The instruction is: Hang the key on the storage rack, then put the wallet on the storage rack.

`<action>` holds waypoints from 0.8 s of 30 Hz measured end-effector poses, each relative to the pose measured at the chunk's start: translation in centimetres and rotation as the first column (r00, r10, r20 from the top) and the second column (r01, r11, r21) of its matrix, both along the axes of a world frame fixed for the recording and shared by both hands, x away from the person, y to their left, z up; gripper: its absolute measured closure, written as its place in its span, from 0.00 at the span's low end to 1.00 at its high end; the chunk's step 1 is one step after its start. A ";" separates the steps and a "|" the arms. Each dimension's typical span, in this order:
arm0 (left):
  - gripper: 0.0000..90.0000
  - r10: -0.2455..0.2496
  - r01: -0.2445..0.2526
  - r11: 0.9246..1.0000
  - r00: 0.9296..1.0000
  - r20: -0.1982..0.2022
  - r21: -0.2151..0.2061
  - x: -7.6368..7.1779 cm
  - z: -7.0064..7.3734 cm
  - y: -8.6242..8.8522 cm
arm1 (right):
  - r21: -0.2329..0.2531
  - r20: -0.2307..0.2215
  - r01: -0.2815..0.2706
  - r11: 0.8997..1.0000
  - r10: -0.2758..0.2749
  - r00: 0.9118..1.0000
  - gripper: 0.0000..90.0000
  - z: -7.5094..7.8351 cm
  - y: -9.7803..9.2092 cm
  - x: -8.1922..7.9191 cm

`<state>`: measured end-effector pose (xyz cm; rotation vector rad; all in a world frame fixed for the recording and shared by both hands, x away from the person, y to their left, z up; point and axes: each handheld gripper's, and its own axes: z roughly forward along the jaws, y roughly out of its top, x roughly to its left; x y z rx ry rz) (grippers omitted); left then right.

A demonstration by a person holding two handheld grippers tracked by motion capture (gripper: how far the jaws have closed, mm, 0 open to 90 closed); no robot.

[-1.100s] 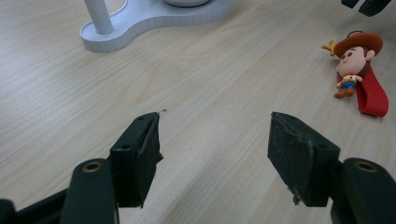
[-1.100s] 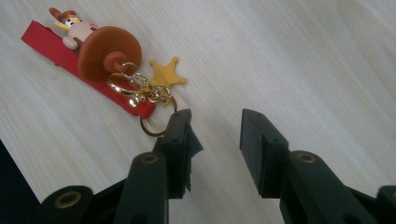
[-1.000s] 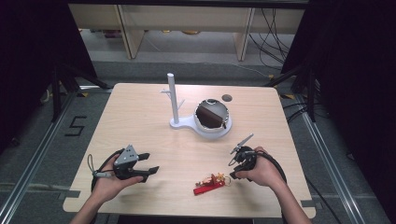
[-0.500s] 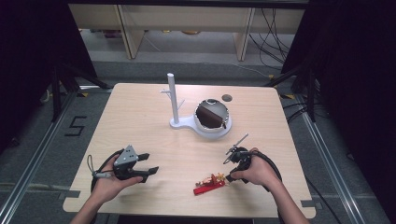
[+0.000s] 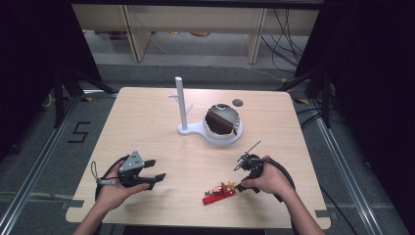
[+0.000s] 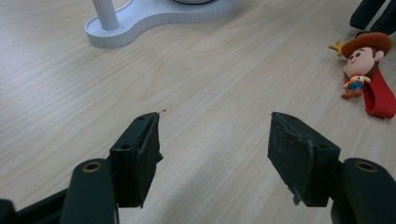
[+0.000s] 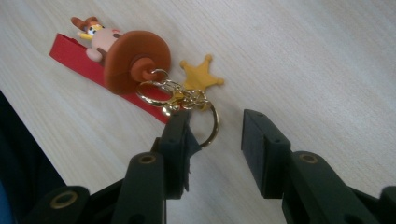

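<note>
The keychain (image 5: 220, 192) lies flat near the table's (image 5: 147, 122) front edge, not yet gripped: the right gripper (image 7: 215, 133) straddles its gold ring (image 7: 211, 123), jaws apart, so lifting remains.

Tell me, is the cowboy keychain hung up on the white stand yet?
Not yet. The cowboy keychain lies flat on the table by its red strap, so nothing looks done. In hand: the right gripper, jaws open, is at its gold ring. The left gripper waits open. Probably left: grasp, lift, hang it on the white stand.
</note>
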<state>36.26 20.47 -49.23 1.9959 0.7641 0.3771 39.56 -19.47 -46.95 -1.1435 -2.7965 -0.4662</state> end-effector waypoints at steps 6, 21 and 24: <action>0.37 -0.019 0.019 1.000 1.000 0.005 -0.003 -0.5 0.0 0.2 | 0.000 -0.019 0.058 0.998 -0.058 0.998 0.69 0.2 0.5 -0.2; 0.37 -0.025 0.025 1.000 1.000 0.003 -0.008 -0.5 0.2 0.0 | -0.021 -0.085 0.082 0.996 -0.084 0.993 0.67 -0.4 0.8 -0.2; 0.37 -0.026 0.026 1.000 1.000 0.003 -0.005 -0.6 0.1 0.1 | -0.018 -0.091 0.091 0.996 -0.092 0.992 0.68 -0.8 1.2 -0.3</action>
